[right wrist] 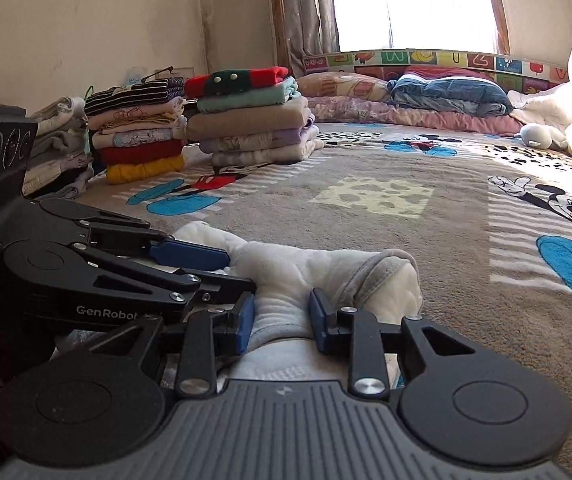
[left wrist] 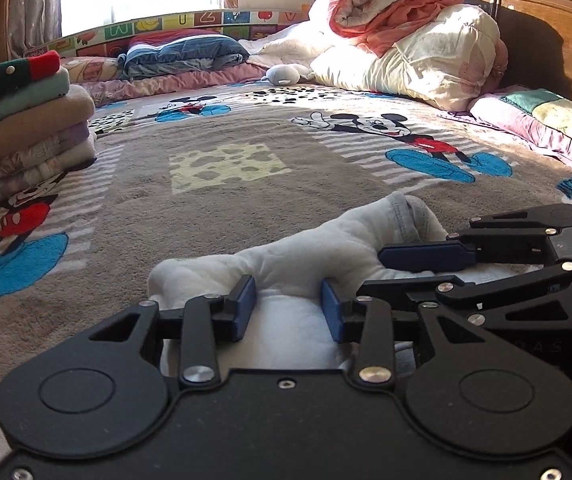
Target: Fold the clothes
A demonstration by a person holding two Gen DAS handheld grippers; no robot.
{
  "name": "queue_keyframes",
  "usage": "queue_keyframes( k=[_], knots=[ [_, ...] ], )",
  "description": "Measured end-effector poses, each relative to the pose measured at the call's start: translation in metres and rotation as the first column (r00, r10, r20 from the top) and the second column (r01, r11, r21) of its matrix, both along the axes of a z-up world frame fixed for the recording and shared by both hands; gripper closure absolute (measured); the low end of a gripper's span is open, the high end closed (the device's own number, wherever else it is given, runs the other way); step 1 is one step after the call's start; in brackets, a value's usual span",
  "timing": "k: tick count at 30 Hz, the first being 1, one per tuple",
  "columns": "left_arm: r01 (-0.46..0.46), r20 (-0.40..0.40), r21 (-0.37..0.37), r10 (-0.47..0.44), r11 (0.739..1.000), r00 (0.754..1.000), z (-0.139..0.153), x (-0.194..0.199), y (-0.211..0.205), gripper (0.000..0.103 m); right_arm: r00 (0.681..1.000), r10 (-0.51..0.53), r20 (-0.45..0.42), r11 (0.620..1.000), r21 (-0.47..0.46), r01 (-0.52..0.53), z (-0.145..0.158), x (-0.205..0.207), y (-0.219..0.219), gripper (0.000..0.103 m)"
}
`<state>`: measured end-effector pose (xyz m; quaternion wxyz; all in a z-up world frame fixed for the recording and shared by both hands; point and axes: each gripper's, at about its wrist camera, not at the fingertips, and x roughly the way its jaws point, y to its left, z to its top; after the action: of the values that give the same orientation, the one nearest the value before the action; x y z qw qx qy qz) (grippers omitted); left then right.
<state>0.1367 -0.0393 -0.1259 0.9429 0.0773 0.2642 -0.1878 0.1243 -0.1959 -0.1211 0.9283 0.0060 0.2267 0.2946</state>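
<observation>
A white fleece garment with a grey hem (left wrist: 305, 256) (right wrist: 293, 268) lies bunched in a thick roll on the cartoon-print bed blanket (left wrist: 222, 136), close in front of both cameras. My left gripper (left wrist: 287, 306) is shut on the roll's near edge, its blue pads pressing into the cloth from either side. My right gripper (right wrist: 282, 318) grips the same roll just beside it. Each gripper also shows in the other's view: the right gripper (left wrist: 381, 272) at the right, the left gripper (right wrist: 238, 270) at the left. The garment's underside is hidden.
Stacks of folded clothes (right wrist: 250, 120) (right wrist: 138, 136) (left wrist: 26, 120) stand at the blanket's far left. Rolled quilts (left wrist: 405, 20) and a wooden headboard (left wrist: 557, 40) fill the far right. A small grey soft toy (left wrist: 286, 74) and folded bedding (left wrist: 182, 56) lie at the back under the window.
</observation>
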Motion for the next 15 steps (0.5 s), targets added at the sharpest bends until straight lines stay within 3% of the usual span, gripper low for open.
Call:
queue_keyframes(
  k=[4,6,9,11,12,15],
  knots=[
    [-0.008,0.007,-0.002,0.008,1.000,1.000,0.002,-0.006,0.000,0.066,1.000,-0.003,-0.010,1.000,0.000,0.003,0.001,-0.001,-0.001,0.073],
    [-0.006,-0.008,-0.043,0.006,0.999,1.000,0.008,-0.010,0.004,0.066,0.999,-0.018,-0.029,1.000,-0.016,0.017,0.010,-0.007,0.000,0.073],
    [-0.026,0.023,-0.177,0.031,0.984,0.999,0.034,-0.035,0.024,0.065,0.999,-0.046,-0.017,0.997,-0.055,0.045,0.027,-0.022,0.002,0.072],
    [-0.051,0.051,-0.258,0.066,0.965,0.997,0.049,-0.052,0.040,0.057,0.997,-0.042,0.065,0.998,-0.045,0.045,0.045,-0.055,-0.002,0.067],
    [-0.076,0.048,-0.303,0.095,0.950,0.994,0.053,-0.057,0.050,0.057,0.997,-0.059,0.052,0.998,-0.023,0.060,0.046,-0.066,-0.006,0.058],
    [-0.175,-0.023,-0.439,0.184,0.881,0.983,0.054,-0.060,0.082,0.054,0.990,-0.128,-0.067,0.985,0.104,0.134,0.036,-0.067,-0.027,0.057]
  ],
)
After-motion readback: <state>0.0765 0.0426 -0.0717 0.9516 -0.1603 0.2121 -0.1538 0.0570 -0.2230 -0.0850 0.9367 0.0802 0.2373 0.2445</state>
